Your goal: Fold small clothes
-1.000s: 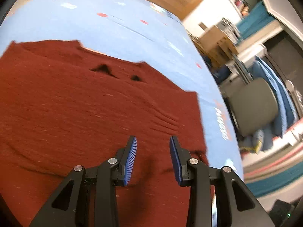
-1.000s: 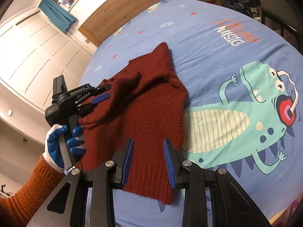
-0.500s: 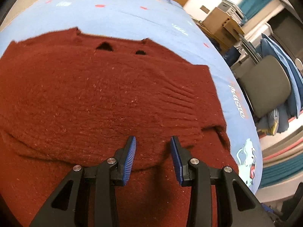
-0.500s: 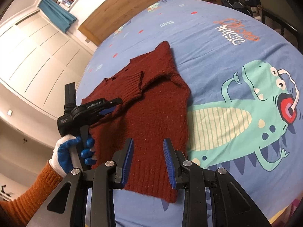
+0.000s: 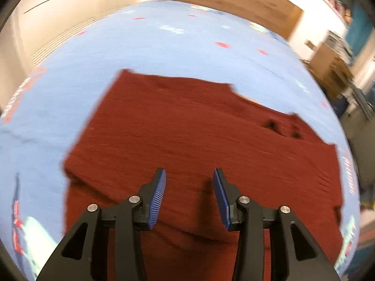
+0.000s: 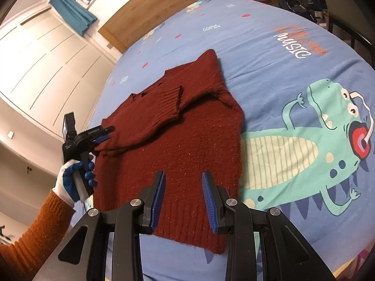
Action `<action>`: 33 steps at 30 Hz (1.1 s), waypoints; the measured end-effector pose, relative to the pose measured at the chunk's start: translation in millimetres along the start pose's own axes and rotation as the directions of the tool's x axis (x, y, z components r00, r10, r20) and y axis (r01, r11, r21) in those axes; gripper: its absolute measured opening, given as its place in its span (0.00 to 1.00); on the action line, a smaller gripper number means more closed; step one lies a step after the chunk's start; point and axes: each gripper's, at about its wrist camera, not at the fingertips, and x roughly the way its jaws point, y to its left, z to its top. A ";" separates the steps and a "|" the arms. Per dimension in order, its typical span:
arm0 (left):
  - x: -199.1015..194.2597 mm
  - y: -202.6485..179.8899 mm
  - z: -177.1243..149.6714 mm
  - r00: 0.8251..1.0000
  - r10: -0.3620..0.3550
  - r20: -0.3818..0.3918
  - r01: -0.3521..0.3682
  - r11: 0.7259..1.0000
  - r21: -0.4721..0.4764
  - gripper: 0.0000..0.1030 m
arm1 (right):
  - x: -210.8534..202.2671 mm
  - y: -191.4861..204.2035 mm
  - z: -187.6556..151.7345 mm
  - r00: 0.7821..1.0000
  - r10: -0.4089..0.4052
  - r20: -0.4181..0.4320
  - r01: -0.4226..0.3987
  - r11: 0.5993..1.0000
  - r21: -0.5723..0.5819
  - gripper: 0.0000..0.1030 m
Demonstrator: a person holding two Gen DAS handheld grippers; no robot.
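Observation:
A dark red knitted sweater [image 6: 178,145] lies flat on the blue bed cover [image 6: 269,75]. One sleeve is folded across its chest, ribbed cuff [image 6: 171,103] near the middle. My left gripper [image 6: 106,134], held by a gloved hand [image 6: 75,178], sits at the sweater's left edge. In the left wrist view the left gripper [image 5: 189,196] hovers over the sweater [image 5: 187,128]; its jaws are opening and nothing is pinched between them. My right gripper [image 6: 184,201] stands open above the sweater's hem, holding nothing.
The cover carries a large green dinosaur print [image 6: 316,145] right of the sweater. A wooden headboard [image 6: 152,11] stands at the far end and white wardrobe doors [image 6: 46,58] to the left. Cardboard boxes [image 5: 328,70] stand beside the bed.
The left gripper let the sleeve down across the chest and drew back to the sweater's left edge, swinging its view. The right gripper has not moved.

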 end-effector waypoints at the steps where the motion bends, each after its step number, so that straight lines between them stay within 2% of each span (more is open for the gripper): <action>1: 3.7 6.7 -1.1 1.000 0.009 -0.005 -0.009 1.000 -0.018 0.36 | 1.5 1.0 0.4 1.000 -0.001 -0.002 0.001 1.000 -0.003 0.32; 4: 11.8 13.6 -8.0 1.000 0.004 -0.010 -0.005 1.000 -0.026 0.37 | 4.6 2.0 1.5 1.000 0.000 -0.005 0.000 1.000 -0.005 0.32; 6: 13.0 0.5 -16.0 1.000 0.019 0.003 -0.019 1.000 0.025 0.47 | 6.2 1.2 1.7 1.000 0.001 -0.007 -0.001 1.000 -0.002 0.32; 9: 14.3 -15.7 -28.2 1.000 0.026 0.013 -0.027 0.998 0.054 0.57 | 6.8 1.2 1.0 1.000 0.003 -0.011 -0.003 1.000 -0.001 0.32; 11: 13.9 -23.8 -35.3 0.999 0.028 0.020 -0.029 0.998 0.052 0.59 | 5.5 1.9 0.2 1.000 0.004 -0.011 -0.004 1.000 -0.004 0.32; 17: 17.1 -57.5 -45.5 1.000 0.016 0.024 -0.020 0.990 0.141 0.61 | 3.4 -0.4 -1.3 1.000 0.005 -0.006 -0.005 1.000 0.005 0.32; 24: 25.4 -102.9 -41.4 0.999 -0.046 0.010 0.043 0.981 0.191 0.61 | 1.2 -3.5 -3.9 1.000 0.003 -0.007 -0.003 1.000 0.011 0.32; 27: 32.7 -128.5 -50.5 0.998 -0.056 -0.024 0.060 0.965 0.255 0.61 | -0.6 -7.4 -3.5 1.000 -0.003 -0.003 0.003 1.000 0.019 0.32; 30: 36.2 -147.9 -62.0 0.993 -0.106 -0.056 0.118 0.949 0.292 0.61 | -2.7 -9.4 -3.4 1.000 -0.006 0.001 0.006 1.000 0.024 0.32; 33: 31.6 -160.1 -68.9 0.980 -0.178 -0.086 0.197 0.927 0.321 0.61 | -4.6 -10.5 -3.7 1.000 -0.005 0.002 0.005 1.000 0.025 0.32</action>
